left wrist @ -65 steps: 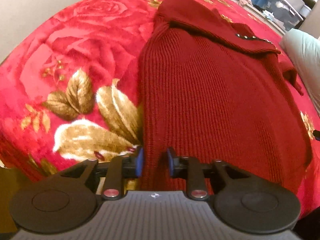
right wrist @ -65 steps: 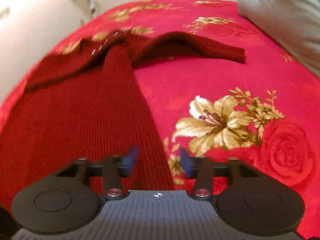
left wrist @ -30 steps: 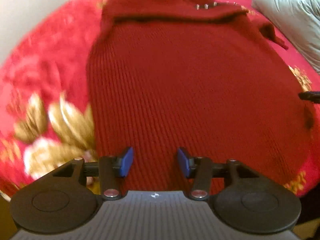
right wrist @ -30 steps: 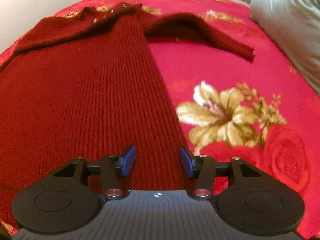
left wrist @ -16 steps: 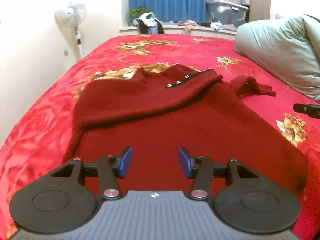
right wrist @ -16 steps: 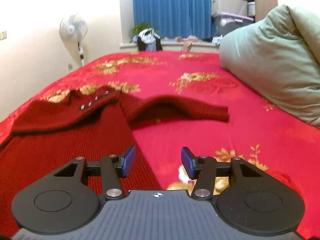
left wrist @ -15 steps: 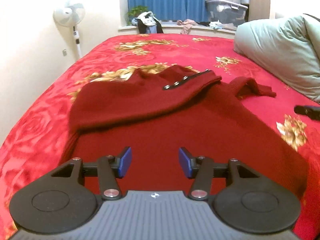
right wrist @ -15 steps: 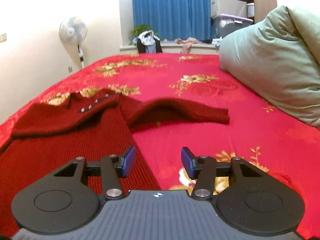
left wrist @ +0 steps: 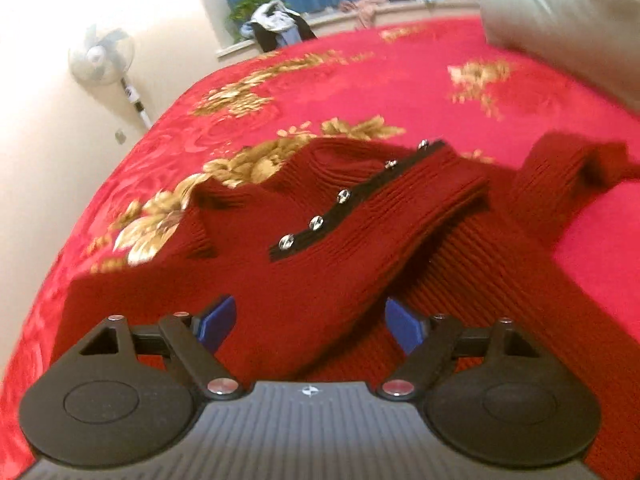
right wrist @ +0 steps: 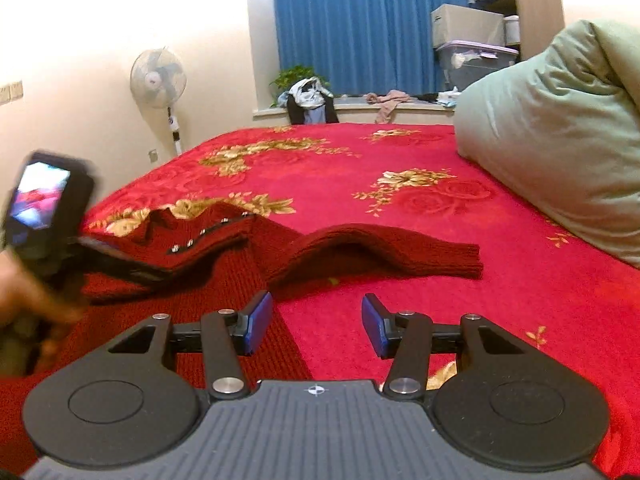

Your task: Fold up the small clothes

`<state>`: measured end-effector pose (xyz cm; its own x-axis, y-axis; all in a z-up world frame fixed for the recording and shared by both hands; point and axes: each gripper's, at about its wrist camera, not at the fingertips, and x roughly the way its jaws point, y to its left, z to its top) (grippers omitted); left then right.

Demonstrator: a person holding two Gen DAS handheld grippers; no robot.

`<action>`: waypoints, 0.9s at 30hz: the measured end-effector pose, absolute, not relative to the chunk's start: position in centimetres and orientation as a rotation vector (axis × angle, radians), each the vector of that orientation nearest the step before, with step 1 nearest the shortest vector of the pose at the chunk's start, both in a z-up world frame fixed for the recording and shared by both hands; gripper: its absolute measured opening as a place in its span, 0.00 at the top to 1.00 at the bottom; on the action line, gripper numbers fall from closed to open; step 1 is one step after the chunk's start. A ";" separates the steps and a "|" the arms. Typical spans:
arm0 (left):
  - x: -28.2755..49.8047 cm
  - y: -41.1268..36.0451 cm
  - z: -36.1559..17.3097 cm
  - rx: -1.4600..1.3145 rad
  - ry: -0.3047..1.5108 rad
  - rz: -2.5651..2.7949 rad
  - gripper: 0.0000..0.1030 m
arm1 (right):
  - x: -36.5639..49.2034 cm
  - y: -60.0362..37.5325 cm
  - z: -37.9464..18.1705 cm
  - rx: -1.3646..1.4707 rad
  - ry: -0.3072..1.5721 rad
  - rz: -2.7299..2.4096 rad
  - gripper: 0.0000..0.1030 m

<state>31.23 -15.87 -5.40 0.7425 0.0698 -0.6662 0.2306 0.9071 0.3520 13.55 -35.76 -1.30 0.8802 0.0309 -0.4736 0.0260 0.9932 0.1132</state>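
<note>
A dark red knit sweater (left wrist: 360,264) lies flat on the red flowered bedspread (left wrist: 400,92). It has a black placket with silver buttons (left wrist: 316,222), and one sleeve is folded across its chest. My left gripper (left wrist: 310,324) hovers low over that folded sleeve; its jaws are opening and the pads press on nothing. The other sleeve (right wrist: 384,252) stretches out to the right on the bedspread (right wrist: 440,200). My right gripper (right wrist: 316,322) stands open over the sweater's right edge (right wrist: 240,280), holding nothing. In the right wrist view, the left gripper's body (right wrist: 40,200) and the hand holding it show at the left.
A large grey-green pillow (right wrist: 560,136) fills the bed's right side. A standing fan (right wrist: 158,76) is by the wall beyond the left edge. A windowsill with loose clothes (right wrist: 308,100), a blue curtain (right wrist: 352,24) and storage boxes (right wrist: 472,52) lie behind the bed.
My left gripper has swept across the sweater toward the collar and buttons, and its jaws have widened. My right gripper has risen a little, and the left gripper now shows in its view.
</note>
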 end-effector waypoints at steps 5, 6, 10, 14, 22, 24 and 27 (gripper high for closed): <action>33.2 -14.7 -5.9 0.554 0.664 -0.120 0.89 | 14.2 -35.5 -1.7 0.050 0.513 0.010 0.50; 33.1 -13.4 -5.0 0.534 0.638 -0.106 0.90 | 14.4 -35.7 -1.8 0.056 0.523 0.013 0.51; 29.9 -2.9 1.0 0.370 0.535 0.028 0.91 | 14.8 -36.2 -2.0 0.107 0.560 0.035 0.66; 23.6 14.2 5.2 0.113 0.487 0.402 0.90 | 14.6 -35.8 -2.0 0.094 0.565 0.031 0.66; 13.9 32.5 4.9 -0.247 0.397 0.990 0.59 | 14.0 -34.6 -2.9 0.078 0.599 0.043 0.66; 15.3 32.2 4.1 -0.256 0.451 0.844 0.59 | 14.0 -34.6 -3.3 0.106 0.614 0.046 0.66; 18.3 31.8 2.5 -0.342 0.541 0.588 0.57 | 14.2 -34.9 -4.0 0.175 0.633 0.043 0.66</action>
